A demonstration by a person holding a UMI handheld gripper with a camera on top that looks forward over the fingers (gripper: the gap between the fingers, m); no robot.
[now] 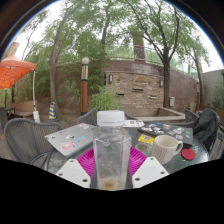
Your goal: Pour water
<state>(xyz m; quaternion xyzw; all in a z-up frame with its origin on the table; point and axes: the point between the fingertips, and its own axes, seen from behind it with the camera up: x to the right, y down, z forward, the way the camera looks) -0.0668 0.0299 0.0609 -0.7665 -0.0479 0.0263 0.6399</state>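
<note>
**A:** Fingers point(110, 172) sit at the bottom centre of the frame, and we see their pale tips spread to either side with the magenta pads point(88, 160) facing inward. The clear bottle point(111, 152) stands right between them. We'd say the pads are pressed against both of its sides, so it looks gripped, not just standing loose between them.

**B:** Agreed, we read it the same. Bottle is upright, dead centre, white cap point(110, 118) on top, and see-through enough that we catch the pink through it. We can't really tell how much water is in there.

**A:** Yeah, same. Just right of the bottle, lower right of centre, we've got a white mug point(165, 148) on the worktop point(40, 140), handle pointing right. Near it, a small red lid-like thing point(188, 154) further right, and something yellow point(146, 140) between the bottle and the mug, too small for us to name.

**B:** Left of centre we see a flat grey tray or laptop-ish slab point(68, 138) lying on the worktop. Behind everything, across the middle, a stone wall point(140, 88), trees point(100, 30) filling the upper half, and an orange umbrella point(14, 72) at the left edge.

**A:** Also a white post lamp point(84, 75) standing left of centre in front of the wall.
</note>
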